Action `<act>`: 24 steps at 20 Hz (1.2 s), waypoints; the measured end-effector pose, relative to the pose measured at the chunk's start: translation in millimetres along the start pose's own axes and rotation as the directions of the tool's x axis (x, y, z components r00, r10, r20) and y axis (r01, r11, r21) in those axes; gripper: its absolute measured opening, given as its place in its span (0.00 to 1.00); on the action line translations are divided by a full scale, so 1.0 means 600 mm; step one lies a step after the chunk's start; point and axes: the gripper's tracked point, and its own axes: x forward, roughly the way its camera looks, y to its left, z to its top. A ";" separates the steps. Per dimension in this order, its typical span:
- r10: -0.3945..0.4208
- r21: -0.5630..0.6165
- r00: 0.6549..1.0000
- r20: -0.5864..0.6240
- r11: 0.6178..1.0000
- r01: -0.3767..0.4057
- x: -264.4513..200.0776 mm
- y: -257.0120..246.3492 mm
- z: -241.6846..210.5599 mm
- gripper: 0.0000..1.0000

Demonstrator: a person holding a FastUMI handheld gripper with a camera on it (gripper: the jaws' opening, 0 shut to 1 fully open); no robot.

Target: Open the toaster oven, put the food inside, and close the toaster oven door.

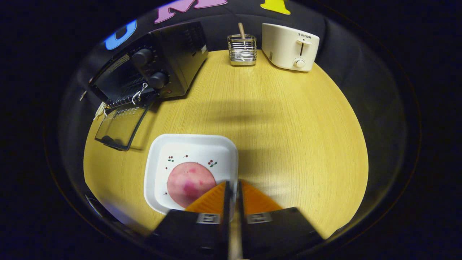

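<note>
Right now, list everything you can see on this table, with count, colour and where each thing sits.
toaster oven: one, black, at the far left of the table, its glass door dropped open toward the plate
plate: one, white and square with small cherry prints, just ahead of the jaws and a little to their left
food: one, a round pink piece, lying on the plate, partly behind the gripper
wire holder: one, metal, at the far edge between the toaster oven and the toaster, a wooden handle standing in it
toaster: one, cream, at the far right
table: one, light wood
gripper: one, jaws nearly closed with a thin gap, holding nothing, over the plate's near right rim
</note>
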 end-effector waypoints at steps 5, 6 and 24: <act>0.019 -0.018 0.997 -0.074 1.000 -0.020 -0.022 -0.002 0.011 0.13; 0.029 -0.018 0.994 -0.101 0.999 -0.031 -0.022 -0.001 0.009 0.13; 0.462 0.505 0.859 -0.221 0.807 -0.304 -0.026 0.028 -0.041 0.05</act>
